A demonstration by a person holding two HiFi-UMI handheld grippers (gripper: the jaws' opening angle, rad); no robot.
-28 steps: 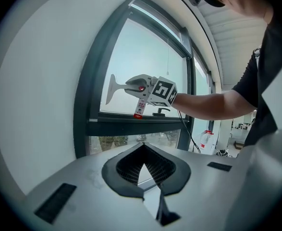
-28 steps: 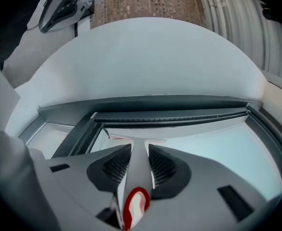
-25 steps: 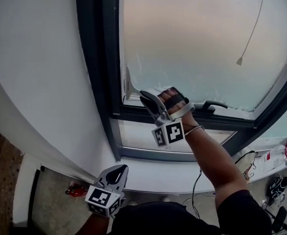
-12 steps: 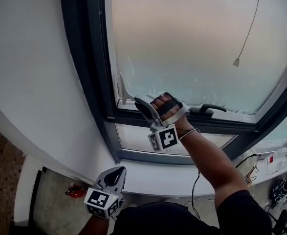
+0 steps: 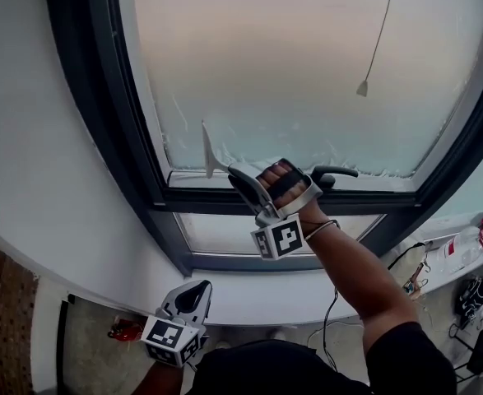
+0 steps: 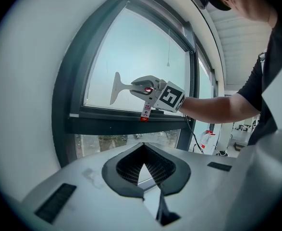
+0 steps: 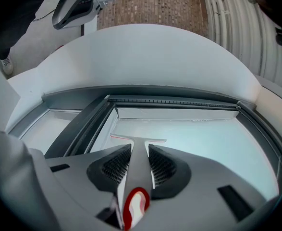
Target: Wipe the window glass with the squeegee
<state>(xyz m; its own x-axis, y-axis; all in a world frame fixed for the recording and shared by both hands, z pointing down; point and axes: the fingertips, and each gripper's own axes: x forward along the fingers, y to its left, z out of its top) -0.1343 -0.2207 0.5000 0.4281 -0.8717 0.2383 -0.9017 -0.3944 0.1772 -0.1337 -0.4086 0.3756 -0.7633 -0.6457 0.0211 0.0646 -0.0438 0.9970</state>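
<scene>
My right gripper (image 5: pixel 239 173) is shut on the grey squeegee (image 5: pixel 211 156), raised at the lower left of the frosted window glass (image 5: pixel 307 64). Its blade stands on edge against the pane just above the bottom frame. In the right gripper view the squeegee (image 7: pixel 137 150) runs out between the jaws, its blade touching the glass (image 7: pixel 203 138). The left gripper view shows the squeegee (image 6: pixel 117 86) and right gripper (image 6: pixel 140 85) from the side. My left gripper (image 5: pixel 193 296) hangs low near my body, shut and holding nothing; its pads (image 6: pixel 131 170) meet.
A dark window frame (image 5: pixel 101 113) runs up the left, with a black window handle (image 5: pixel 333 172) on the bottom rail. A pull cord (image 5: pixel 362 87) hangs before the glass. A white sill (image 5: pixel 249 290) lies below, with a bottle (image 5: pixel 463 245) and cables at right.
My right gripper and squeegee have shifted slightly right along the bottom of the pane. The head view has swung left, showing more glass. My left gripper stays put.
</scene>
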